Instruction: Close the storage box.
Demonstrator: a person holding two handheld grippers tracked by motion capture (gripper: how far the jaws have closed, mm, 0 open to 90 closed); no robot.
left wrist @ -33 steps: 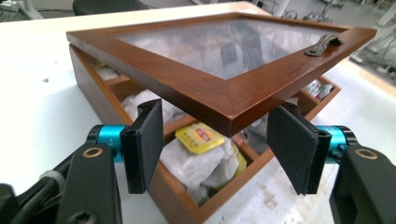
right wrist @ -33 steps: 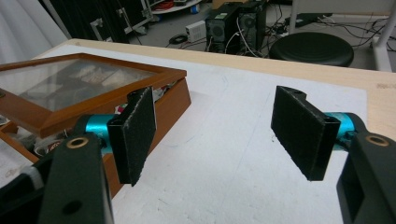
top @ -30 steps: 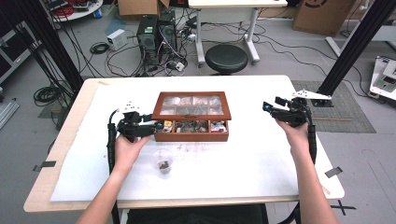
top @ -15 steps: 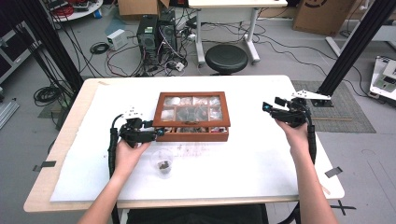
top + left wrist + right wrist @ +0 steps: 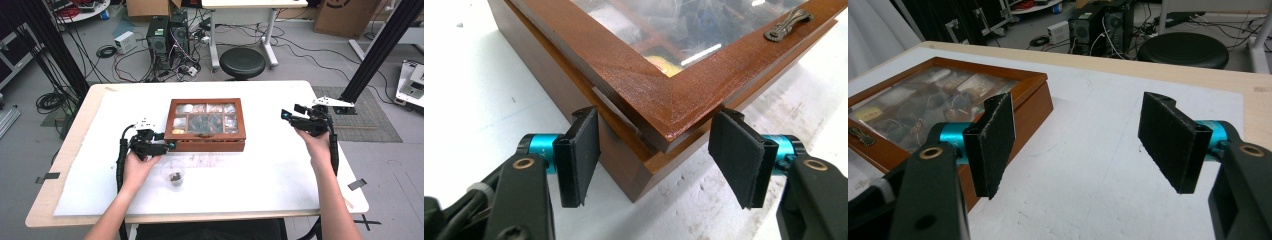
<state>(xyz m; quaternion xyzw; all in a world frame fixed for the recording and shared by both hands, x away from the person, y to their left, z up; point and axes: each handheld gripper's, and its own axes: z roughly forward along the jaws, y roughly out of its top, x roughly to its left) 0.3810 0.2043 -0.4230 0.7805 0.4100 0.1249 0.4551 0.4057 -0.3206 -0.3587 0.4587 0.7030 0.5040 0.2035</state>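
Flat black padded fingers (image 5: 580, 155) of the left gripper (image 5: 656, 162) are held apart, gripping nothing; a glossy glass-lidded wooden box's (image 5: 674, 107) corner sits between them, untouched.

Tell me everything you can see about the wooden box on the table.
The wooden box is brown, rectangular and shallow, with a glass-paned lid, shut or nearly so, and a small metal handle at its front edge. Compartments with small items show through the glass. It lies flat mid-table. The left gripper straddles its front corner with open jaws, pads not touching.
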